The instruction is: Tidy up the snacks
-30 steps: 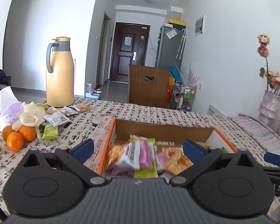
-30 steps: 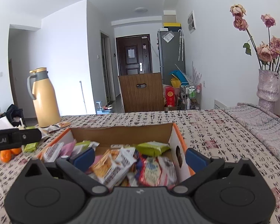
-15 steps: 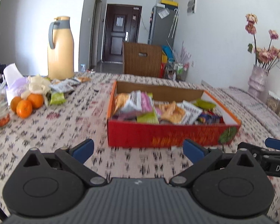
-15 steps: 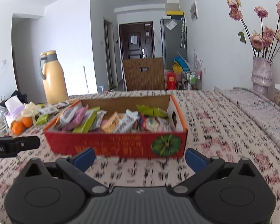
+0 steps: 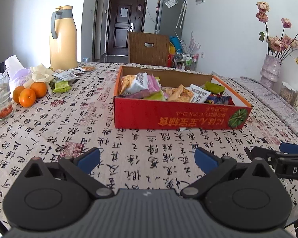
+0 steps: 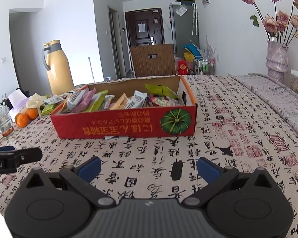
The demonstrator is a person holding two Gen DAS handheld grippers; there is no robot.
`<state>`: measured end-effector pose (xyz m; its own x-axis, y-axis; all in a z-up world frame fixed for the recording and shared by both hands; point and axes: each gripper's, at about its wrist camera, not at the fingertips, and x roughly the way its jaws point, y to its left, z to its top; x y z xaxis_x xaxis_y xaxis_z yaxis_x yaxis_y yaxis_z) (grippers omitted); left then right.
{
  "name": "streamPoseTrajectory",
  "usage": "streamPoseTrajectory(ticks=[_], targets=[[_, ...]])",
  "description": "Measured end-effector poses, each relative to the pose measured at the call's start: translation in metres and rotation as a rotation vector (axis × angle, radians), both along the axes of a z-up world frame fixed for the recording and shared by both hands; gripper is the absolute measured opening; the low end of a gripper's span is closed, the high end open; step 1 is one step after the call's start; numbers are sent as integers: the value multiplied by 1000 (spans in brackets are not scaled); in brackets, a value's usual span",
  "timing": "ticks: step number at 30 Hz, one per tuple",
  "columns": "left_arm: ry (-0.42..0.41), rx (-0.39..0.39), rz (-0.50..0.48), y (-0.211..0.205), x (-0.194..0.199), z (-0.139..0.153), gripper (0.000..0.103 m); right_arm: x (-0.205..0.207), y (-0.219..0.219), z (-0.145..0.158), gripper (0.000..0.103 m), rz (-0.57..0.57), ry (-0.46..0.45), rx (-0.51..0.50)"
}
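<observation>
Beyond both fingers [image 5: 88, 159], snack box [image 5: 174, 117].

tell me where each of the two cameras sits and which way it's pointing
Left wrist view: sits on the left gripper, low over the tablecloth, facing the red snack box and the door beyond; its own open blue-padded fingers show, with the other gripper's tip at the right edge.
Right wrist view: sits on the right gripper, facing the same box from further right; its open fingers show, with the other gripper's tip at the left edge.
Shared: box, yellow thermos, oranges, vase of roses.
</observation>
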<state>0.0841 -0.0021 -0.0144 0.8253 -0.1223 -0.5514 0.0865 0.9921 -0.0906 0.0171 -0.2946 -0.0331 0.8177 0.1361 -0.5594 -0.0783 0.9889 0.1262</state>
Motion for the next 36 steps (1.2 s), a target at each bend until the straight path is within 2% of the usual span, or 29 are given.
streamPoseTrajectory(ticks=[36], targets=[[-1,10,-11,-4,-3,0,103,0,0,-4,103,3,23,8]])
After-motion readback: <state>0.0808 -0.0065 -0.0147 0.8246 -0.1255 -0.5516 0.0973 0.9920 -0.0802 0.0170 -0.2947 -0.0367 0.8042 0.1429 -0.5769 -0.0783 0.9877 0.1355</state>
